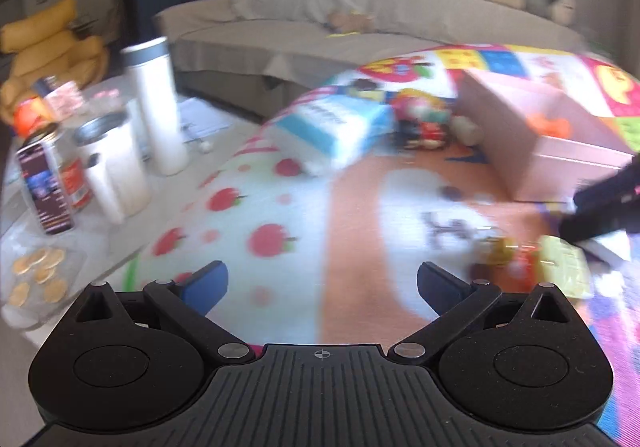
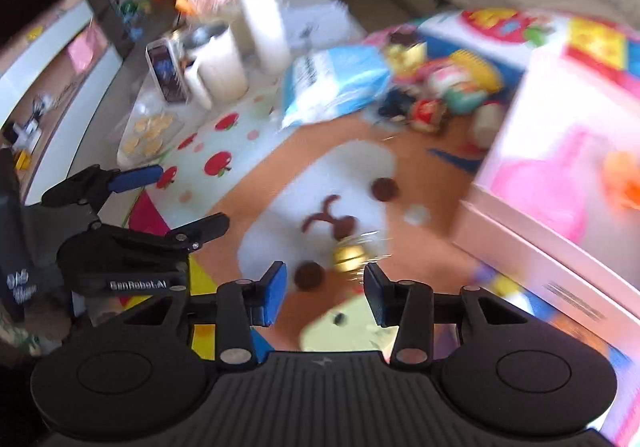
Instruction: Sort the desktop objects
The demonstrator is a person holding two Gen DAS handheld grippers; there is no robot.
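Observation:
My left gripper (image 1: 322, 279) is open wide over the colourful play mat (image 1: 280, 215), with nothing between its blue-padded fingers; it also shows in the right wrist view, left gripper (image 2: 194, 195). My right gripper (image 2: 326, 287) stands open, its pads pressing on nothing. A gold-wrapped sweet (image 2: 348, 255) lies on the mat just past its tips, and a pale yellow packet (image 2: 344, 323) lies blurred beneath them. In the left wrist view the right gripper (image 1: 568, 213) is a dark shape at the right edge, above the yellow packet (image 1: 564, 267). A pink box (image 2: 560, 187) stands open on the right.
A blue-and-white tissue pack (image 2: 336, 83) and a heap of small toys (image 2: 440, 87) lie at the back of the mat. On the left stand a white bottle (image 1: 156, 103), a white cup (image 1: 112, 163), a dark carton (image 1: 44, 187) and a tray of gold discs (image 1: 40, 279). A sofa (image 1: 360, 27) is behind.

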